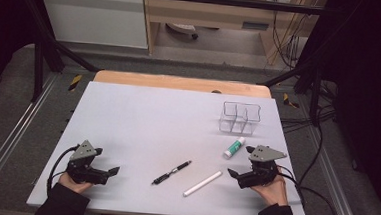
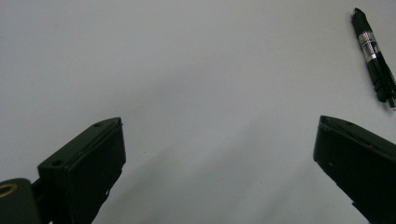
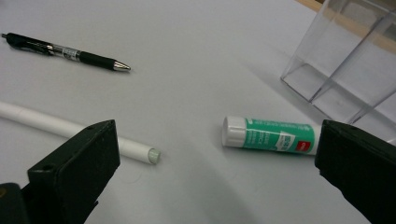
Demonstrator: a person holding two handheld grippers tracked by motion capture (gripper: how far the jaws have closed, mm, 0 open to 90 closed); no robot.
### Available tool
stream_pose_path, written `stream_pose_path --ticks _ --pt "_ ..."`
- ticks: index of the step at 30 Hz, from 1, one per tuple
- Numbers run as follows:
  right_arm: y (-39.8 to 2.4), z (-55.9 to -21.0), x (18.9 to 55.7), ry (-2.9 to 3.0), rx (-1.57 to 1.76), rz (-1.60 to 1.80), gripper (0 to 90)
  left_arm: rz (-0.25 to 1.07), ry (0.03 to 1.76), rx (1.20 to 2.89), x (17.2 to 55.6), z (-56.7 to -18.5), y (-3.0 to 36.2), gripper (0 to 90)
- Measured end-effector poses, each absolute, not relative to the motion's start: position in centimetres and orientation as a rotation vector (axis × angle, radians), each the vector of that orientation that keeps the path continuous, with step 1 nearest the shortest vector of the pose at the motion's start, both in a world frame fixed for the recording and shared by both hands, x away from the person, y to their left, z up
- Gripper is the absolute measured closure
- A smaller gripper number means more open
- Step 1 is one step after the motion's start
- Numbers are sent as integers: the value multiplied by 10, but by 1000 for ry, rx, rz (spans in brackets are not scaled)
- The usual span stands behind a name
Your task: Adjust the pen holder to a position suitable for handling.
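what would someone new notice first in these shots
Three small things lie on the white table between the two open tongs: a black pen in the middle, a white tube right of it, and a green glue stick by the right tongs. A clear box stands just beyond the glue stick.

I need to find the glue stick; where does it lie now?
In the high view the glue stick lies on the table's right side, between the clear box and the right gripper.
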State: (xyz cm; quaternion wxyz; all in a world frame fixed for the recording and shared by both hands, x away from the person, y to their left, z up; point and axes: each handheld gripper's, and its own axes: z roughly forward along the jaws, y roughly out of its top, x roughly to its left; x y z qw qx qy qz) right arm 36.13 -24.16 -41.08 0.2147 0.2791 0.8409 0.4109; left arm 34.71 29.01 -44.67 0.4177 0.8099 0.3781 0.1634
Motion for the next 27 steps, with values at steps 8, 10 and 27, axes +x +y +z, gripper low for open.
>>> stream_pose_path --ticks 8,10,27 --pt "-226 -395 370 2342 667 1019 9 412 948 2034 347 -447 290 21" --pt "-223 -392 372 2338 649 1001 13 411 949 2034 347 -447 290 22" --pt "-202 -380 400 2333 431 710 80 412 951 2038 347 -447 291 24"
